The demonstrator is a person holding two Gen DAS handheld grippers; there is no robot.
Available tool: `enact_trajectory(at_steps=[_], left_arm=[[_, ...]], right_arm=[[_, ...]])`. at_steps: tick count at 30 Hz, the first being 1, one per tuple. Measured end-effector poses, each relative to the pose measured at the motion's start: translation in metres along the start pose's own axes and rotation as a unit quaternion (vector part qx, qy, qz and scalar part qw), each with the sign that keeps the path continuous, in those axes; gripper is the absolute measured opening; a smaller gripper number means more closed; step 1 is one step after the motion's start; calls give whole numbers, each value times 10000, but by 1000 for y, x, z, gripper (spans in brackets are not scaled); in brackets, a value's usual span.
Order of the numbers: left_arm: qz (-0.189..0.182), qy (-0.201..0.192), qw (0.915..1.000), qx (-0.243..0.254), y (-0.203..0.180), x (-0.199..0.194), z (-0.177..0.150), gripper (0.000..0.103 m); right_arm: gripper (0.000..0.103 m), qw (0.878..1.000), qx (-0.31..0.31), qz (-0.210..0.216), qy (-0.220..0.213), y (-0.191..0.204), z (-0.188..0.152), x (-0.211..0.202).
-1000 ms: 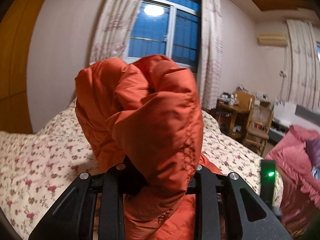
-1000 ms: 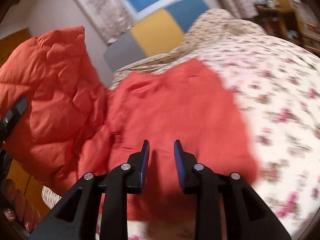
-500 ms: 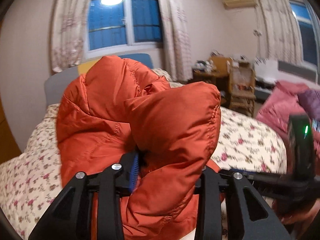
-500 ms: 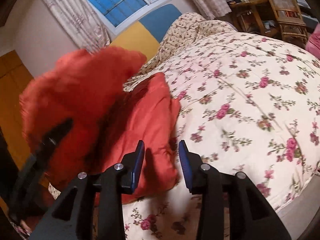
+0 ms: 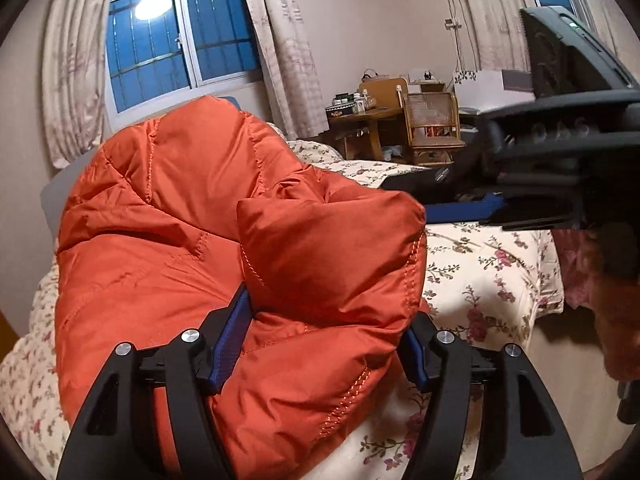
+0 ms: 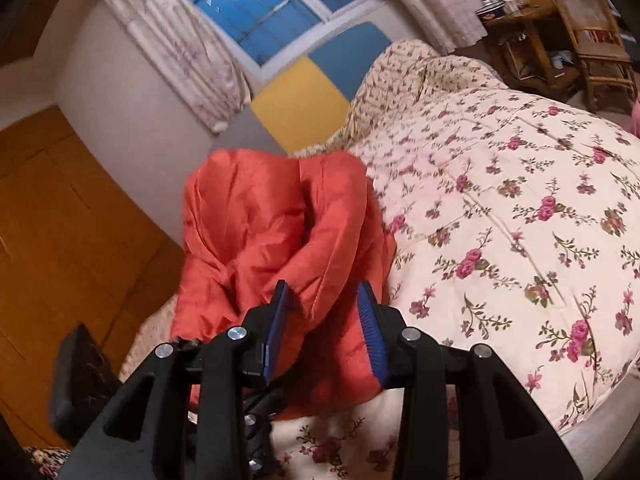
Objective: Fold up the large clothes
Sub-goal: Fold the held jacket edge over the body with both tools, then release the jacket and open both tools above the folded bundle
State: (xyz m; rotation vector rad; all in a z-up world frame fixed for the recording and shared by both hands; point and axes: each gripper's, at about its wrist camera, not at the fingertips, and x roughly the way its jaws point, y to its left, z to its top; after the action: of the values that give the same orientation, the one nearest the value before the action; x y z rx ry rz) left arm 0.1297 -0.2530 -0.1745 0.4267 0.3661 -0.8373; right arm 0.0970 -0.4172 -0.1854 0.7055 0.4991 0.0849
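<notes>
An orange quilted puffer jacket [image 5: 192,232] lies bunched on the floral bed quilt [image 5: 492,280]. A thick fold of it fills the gap of my left gripper [image 5: 324,344]. The jaws are opening and the blue pads [image 5: 230,340] show beside the fabric without squeezing it. In the right wrist view the jacket [image 6: 264,232] sits at the quilt's [image 6: 500,208] left edge. My right gripper [image 6: 324,320] hovers just in front of it, open, with nothing pinched. The right gripper [image 5: 432,198] also reaches in from the right of the left wrist view, above the jacket's right side.
A yellow and blue headboard [image 6: 308,96] stands under the curtained window [image 5: 180,44]. A wooden wardrobe [image 6: 60,220] is on the left. A small table and wicker chair [image 5: 432,124] stand beyond the bed. Pink bedding [image 5: 576,276] lies on the right.
The left gripper has come down with the jacket bundle onto the bed and its jaws have spread wider. The right gripper has swung across the quilt to the jacket.
</notes>
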Motion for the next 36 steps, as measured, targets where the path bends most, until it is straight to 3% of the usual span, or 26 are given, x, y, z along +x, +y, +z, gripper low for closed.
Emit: enact_trajectory(at_steps=[4,9,11,14,16,18,20,22,25,29,36], left_arm=[[-222,-16,9997,-48,6,-14,0,66],[-610,-244,9962,-564,24,-51,-5,66],[-518,-333,9942,-885,38,-62,-7,66],[-12,-460,9872,-1528,74,-72,-12,66],[486,-524,9779,-1966,104,-72,-16,66],[1073,-396,9578,-2636,144,-65,-21,66],[1340,-408,9364,-3217,175,-59,-28,66],[1477,-269,9248,-3495,195,-46,-31,66],[1432,-132,9279,-3439,199,-29,-26,66],[1228,-234,9314,-3418,190,-17,-17,66],[925,211,9559,-2780,166,15,13,70]], right_arm=[[34,9976,69,-459,513,-11,-9,22],[34,9957,152,-633,658,-24,-23,32],[34,9958,181,-610,653,-25,-25,32],[35,9961,233,-569,625,-26,-24,31],[35,9963,240,-542,619,-24,-22,29],[35,9970,193,-517,543,-20,-16,24],[35,9980,107,-539,317,-14,-8,15],[35,9986,-40,-519,-27,-4,4,0],[35,9980,-309,-463,-308,14,20,-10],[35,9966,-634,-321,-415,38,38,-6],[35,9898,-1354,-104,-432,97,75,38]])
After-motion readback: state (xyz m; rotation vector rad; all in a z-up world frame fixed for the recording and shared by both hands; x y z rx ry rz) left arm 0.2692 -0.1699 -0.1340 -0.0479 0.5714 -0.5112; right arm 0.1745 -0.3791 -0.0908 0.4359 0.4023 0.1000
